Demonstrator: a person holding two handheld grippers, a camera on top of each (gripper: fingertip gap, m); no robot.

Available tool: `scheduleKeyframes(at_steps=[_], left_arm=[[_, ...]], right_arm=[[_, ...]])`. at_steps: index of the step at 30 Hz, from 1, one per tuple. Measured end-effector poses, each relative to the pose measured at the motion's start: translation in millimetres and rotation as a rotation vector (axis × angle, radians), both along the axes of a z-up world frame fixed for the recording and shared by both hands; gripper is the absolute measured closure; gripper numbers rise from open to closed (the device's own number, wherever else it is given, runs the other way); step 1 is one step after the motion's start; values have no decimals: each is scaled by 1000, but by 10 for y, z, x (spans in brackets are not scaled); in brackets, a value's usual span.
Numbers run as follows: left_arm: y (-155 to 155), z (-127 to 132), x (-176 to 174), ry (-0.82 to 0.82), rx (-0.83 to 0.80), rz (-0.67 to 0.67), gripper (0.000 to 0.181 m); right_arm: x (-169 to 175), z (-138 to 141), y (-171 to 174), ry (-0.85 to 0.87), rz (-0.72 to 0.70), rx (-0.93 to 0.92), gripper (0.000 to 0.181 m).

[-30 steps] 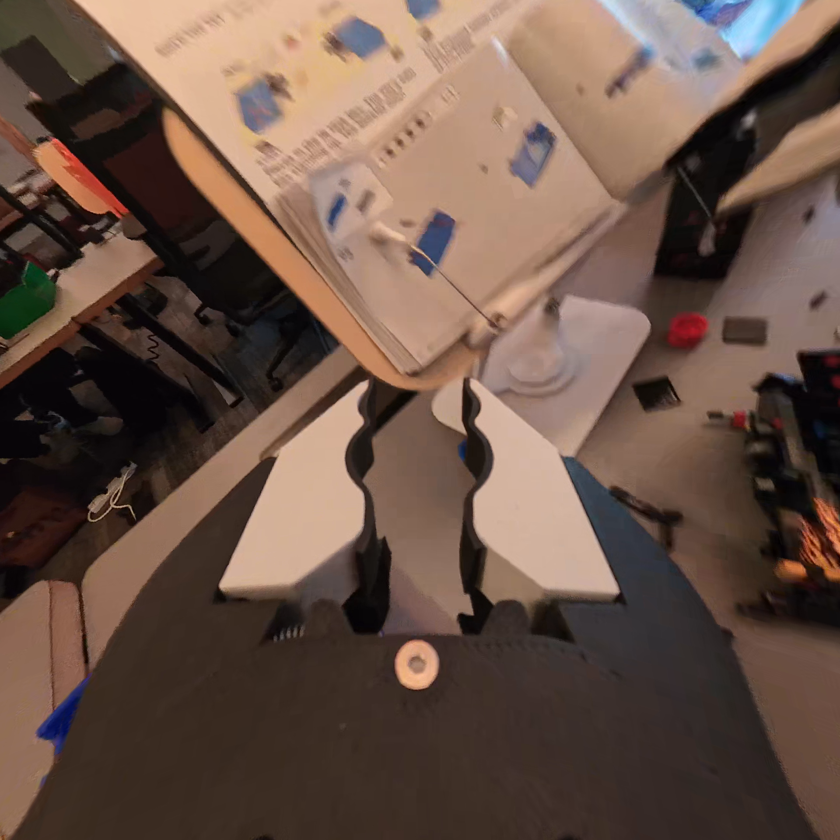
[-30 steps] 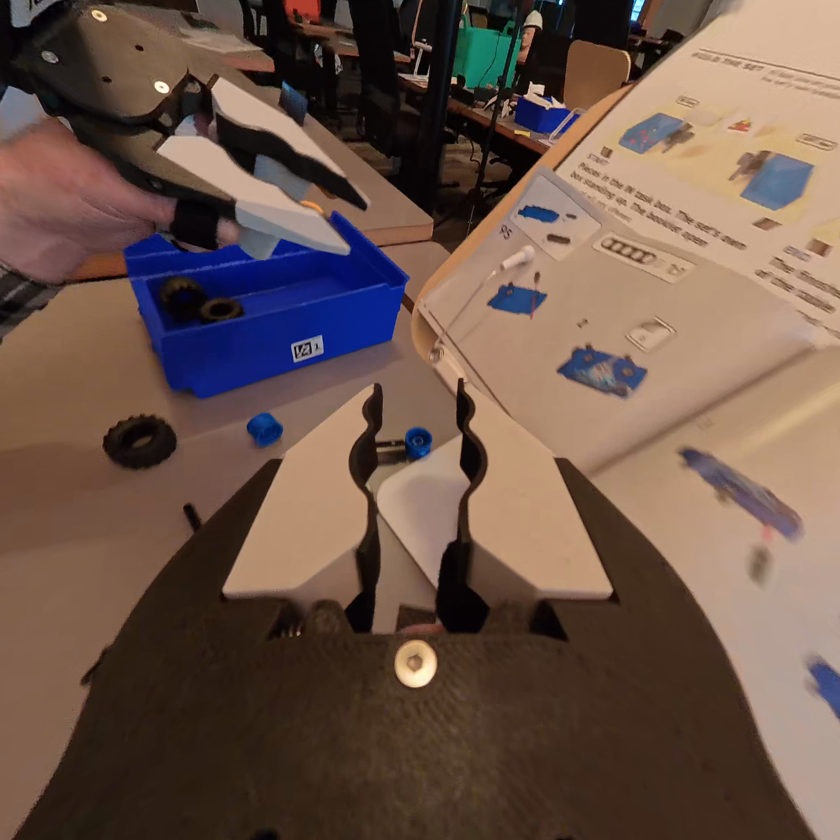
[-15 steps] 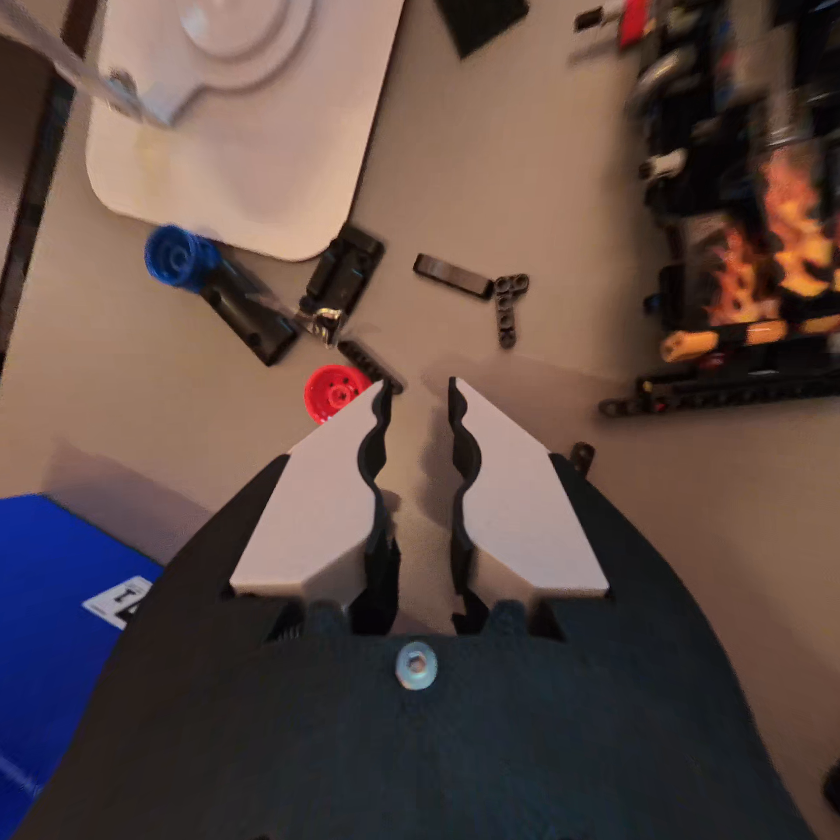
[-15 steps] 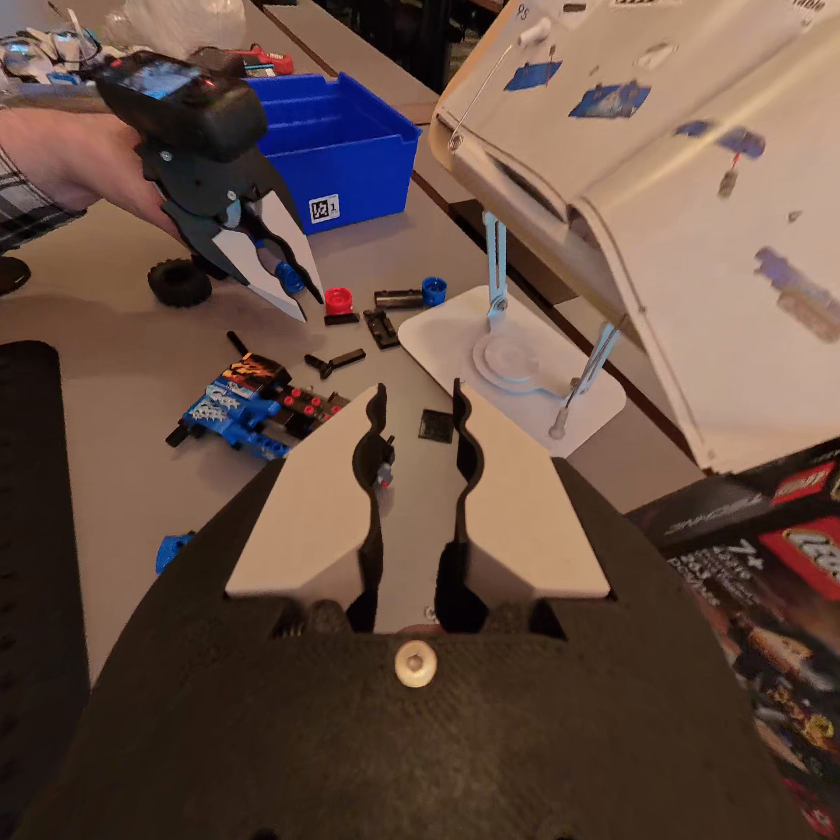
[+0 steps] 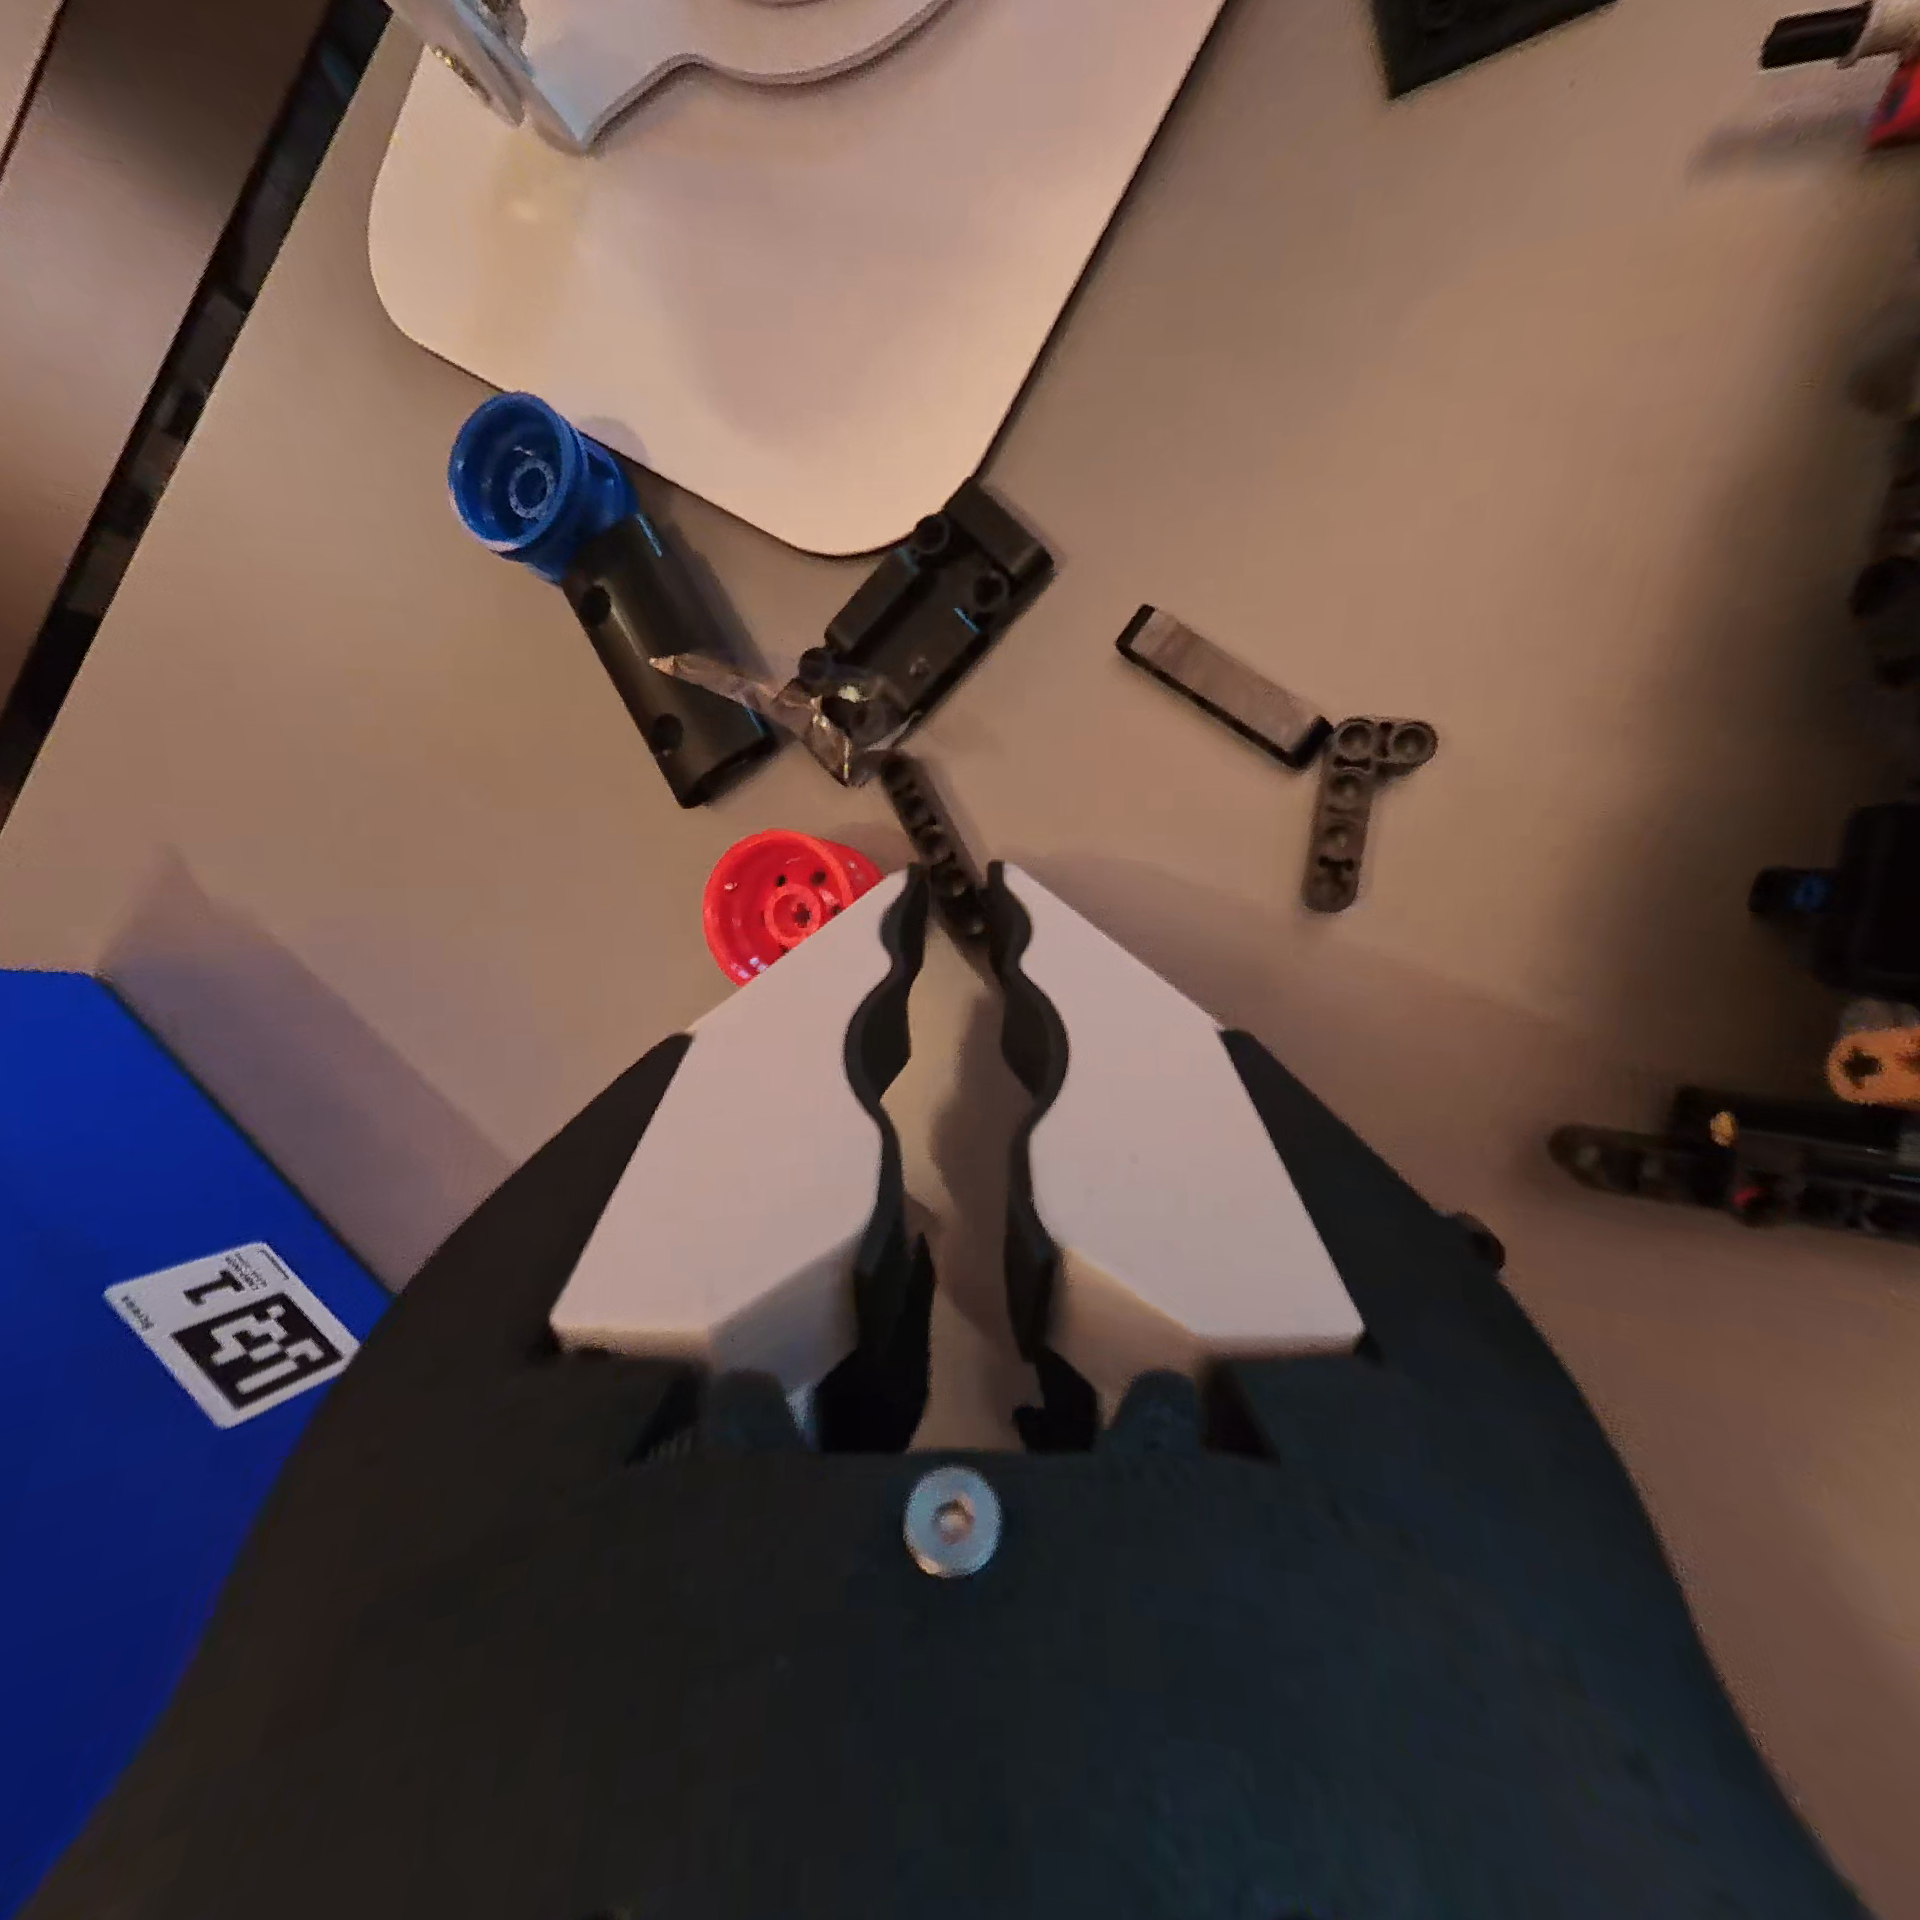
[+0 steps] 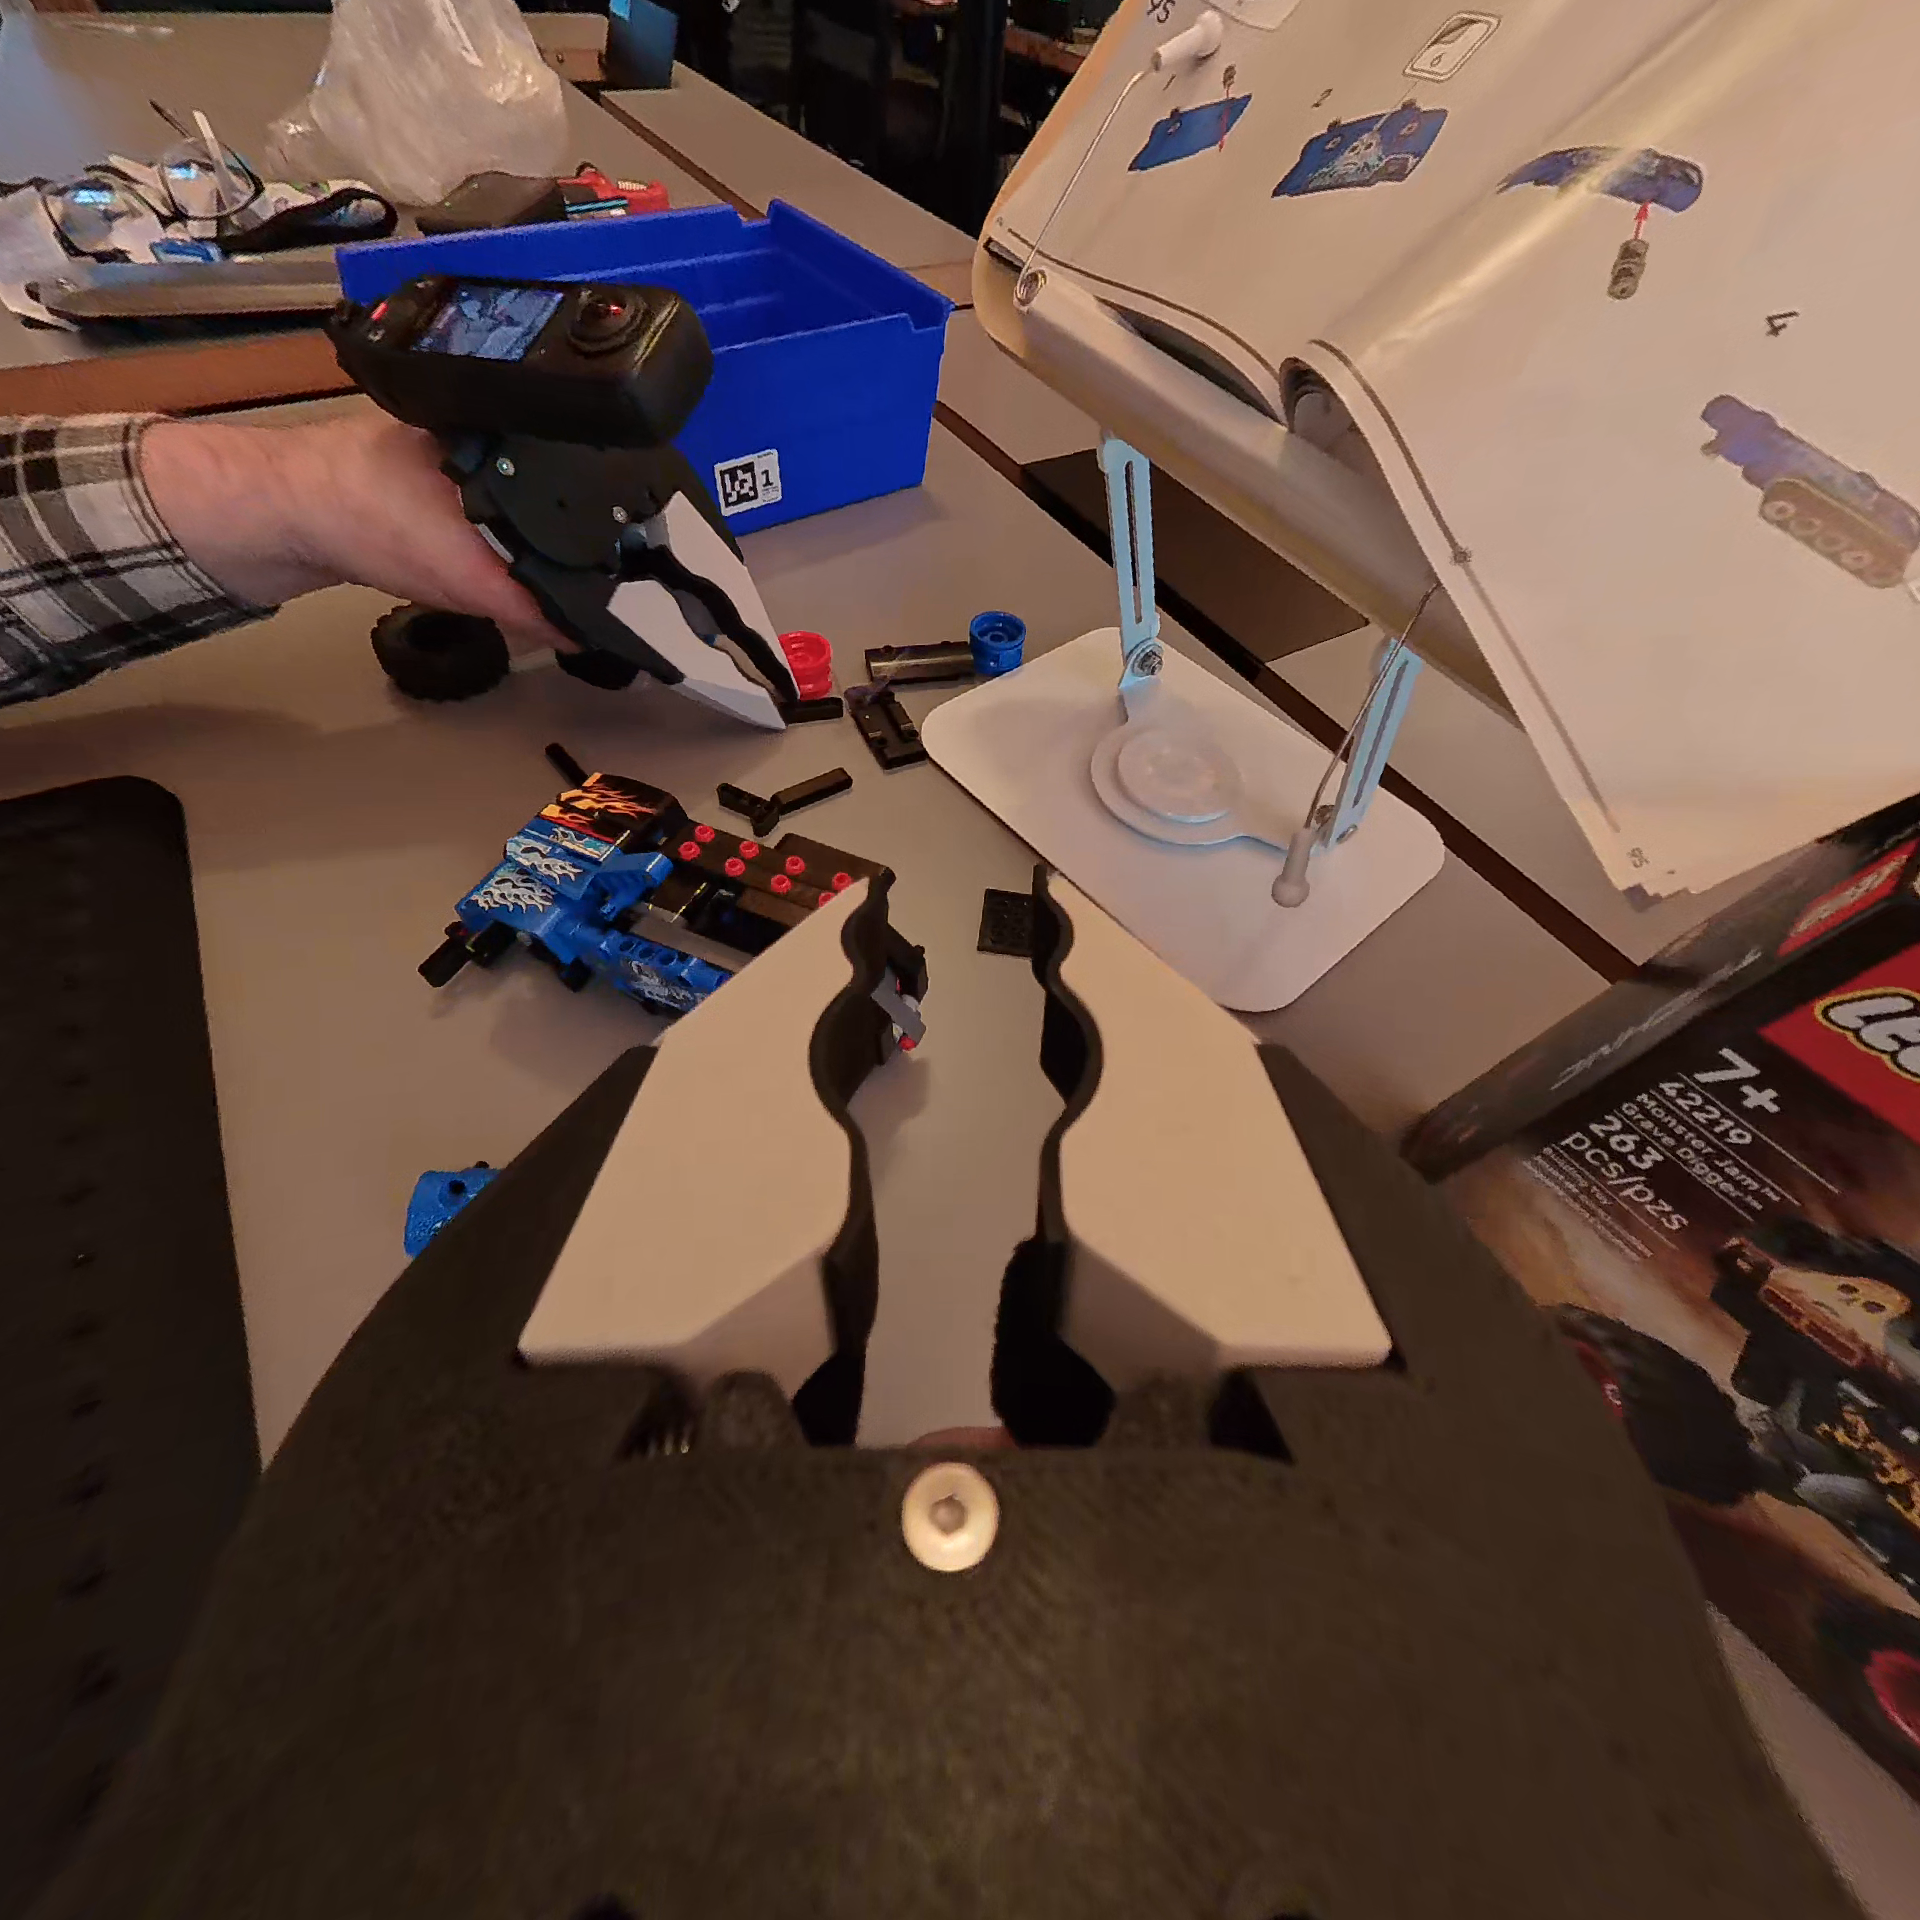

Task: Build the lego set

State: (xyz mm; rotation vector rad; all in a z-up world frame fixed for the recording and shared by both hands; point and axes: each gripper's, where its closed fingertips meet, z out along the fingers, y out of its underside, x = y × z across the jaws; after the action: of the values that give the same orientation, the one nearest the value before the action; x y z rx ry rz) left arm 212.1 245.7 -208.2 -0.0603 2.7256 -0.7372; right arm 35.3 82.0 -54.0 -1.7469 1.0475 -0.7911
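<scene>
The left tongs (image 5: pixel 951 883) have dropped lower since before, narrowly parted around the black pin beam (image 5: pixel 932 844); the right tongs (image 6: pixel 961 904) stay open.

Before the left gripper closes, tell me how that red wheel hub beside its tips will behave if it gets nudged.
The red wheel hub is round and seems to lie tilted on its rim, so a nudge would probably roll it. It looks small, hollow plastic, so likely light and easily knocked away by the left gripper. Its smooth flange may slip under a loose pinch.
</scene>
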Motion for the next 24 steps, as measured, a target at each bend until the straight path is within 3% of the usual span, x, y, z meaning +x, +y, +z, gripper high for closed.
scheduleKeyframes(at_steps=[11,17,24], left_arm=[[-40,129,-80,-59,-42,-79,175],[-12,647,-391,-188,-103,-163,175],[-8,1251,-1098,-275,-192,-264,175]], right_arm=[[-71,42,-134,-23,-26,14,157],[-209,46,-15,-28,19,-66,156],[-432,71,411,-84,125,-186,160]])
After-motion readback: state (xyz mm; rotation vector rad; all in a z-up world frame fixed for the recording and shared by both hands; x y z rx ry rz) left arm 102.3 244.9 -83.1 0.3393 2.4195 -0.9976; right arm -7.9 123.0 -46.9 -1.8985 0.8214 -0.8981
